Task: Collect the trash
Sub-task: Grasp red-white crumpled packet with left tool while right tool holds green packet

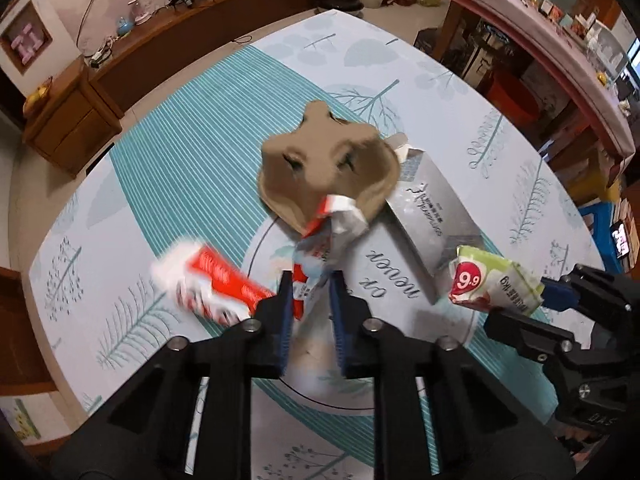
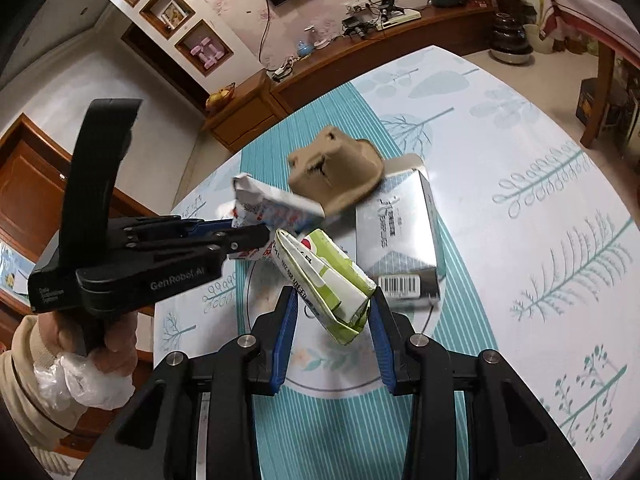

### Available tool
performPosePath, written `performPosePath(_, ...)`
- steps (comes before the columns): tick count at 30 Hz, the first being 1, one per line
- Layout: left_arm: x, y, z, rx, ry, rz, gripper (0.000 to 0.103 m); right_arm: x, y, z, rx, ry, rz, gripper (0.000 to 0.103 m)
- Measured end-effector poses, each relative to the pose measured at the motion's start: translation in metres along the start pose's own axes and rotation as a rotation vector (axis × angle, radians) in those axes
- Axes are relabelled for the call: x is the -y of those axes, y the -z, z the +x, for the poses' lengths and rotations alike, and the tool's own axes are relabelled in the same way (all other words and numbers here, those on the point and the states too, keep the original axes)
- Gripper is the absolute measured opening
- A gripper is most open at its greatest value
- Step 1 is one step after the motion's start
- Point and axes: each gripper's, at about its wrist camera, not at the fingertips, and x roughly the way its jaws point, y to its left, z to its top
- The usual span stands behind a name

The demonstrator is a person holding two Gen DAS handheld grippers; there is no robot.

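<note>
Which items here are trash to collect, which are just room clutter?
Job:
crumpled red-white wrapper
green-white pack
silver box
brown pulp tray
red-white packet

Clutter:
cables
pink dumbbells
wooden cabinet

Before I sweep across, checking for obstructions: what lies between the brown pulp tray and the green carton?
In the right wrist view, the silver box lies between brown pulp tray and green carton.

Left wrist view: mounted behind the left gripper (image 1: 310, 280), looking forward and steeply down along its fingers at the table (image 1: 160, 184), close in. Right wrist view: likewise behind the right gripper (image 2: 334, 300), from the right side and near. Both share the brown cup holder (image 1: 328, 160) (image 2: 336, 172), silver box (image 1: 432, 216) (image 2: 396, 232) and far wall.
</note>
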Motion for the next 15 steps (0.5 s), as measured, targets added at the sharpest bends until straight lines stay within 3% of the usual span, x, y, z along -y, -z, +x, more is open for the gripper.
performPosePath(3,0.003,0.013,-0.012,0.012,0.001,-0.026,0.005,0.001,0.009,-0.007,0.004,-0.001,0.011,0.036)
performPosePath(15,0.047,0.096,-0.106,0.099,0.032,-0.168,0.005,0.006,0.061,-0.076,0.006,-0.037,0.009,0.036)
